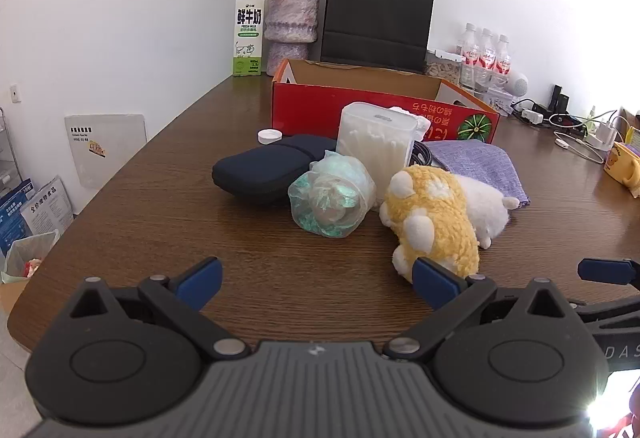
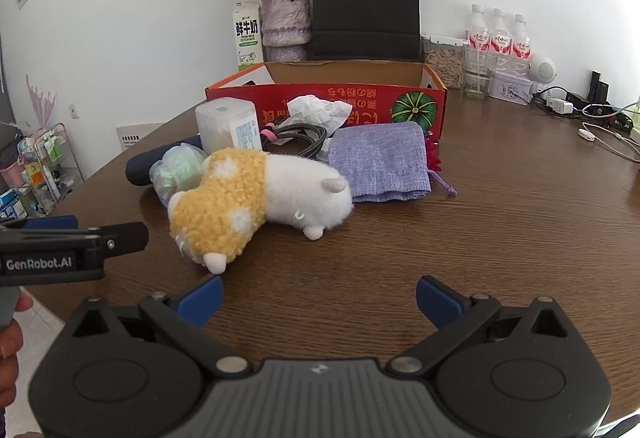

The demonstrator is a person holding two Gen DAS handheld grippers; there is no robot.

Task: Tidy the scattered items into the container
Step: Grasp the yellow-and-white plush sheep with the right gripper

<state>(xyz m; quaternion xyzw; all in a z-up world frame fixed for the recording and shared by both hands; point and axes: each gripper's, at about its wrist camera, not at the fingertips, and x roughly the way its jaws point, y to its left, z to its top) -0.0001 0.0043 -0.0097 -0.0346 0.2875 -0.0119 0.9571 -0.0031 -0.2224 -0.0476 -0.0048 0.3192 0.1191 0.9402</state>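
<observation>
Both claws spread wide, empty; plush toy [image 2: 256, 198] lies ahead-left of right claw [image 2: 319, 300], ahead-right of left claw [image 1: 316, 284]; long axis runs diagonally; box [image 2: 332, 106] beyond it.

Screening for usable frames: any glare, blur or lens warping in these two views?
Left wrist: blown-out white glare at the bottom right corner; fisheye bends the table edge; plush toy sharp. Right wrist: even daylight, no glare, dark vignette corners, red box sharp.
</observation>
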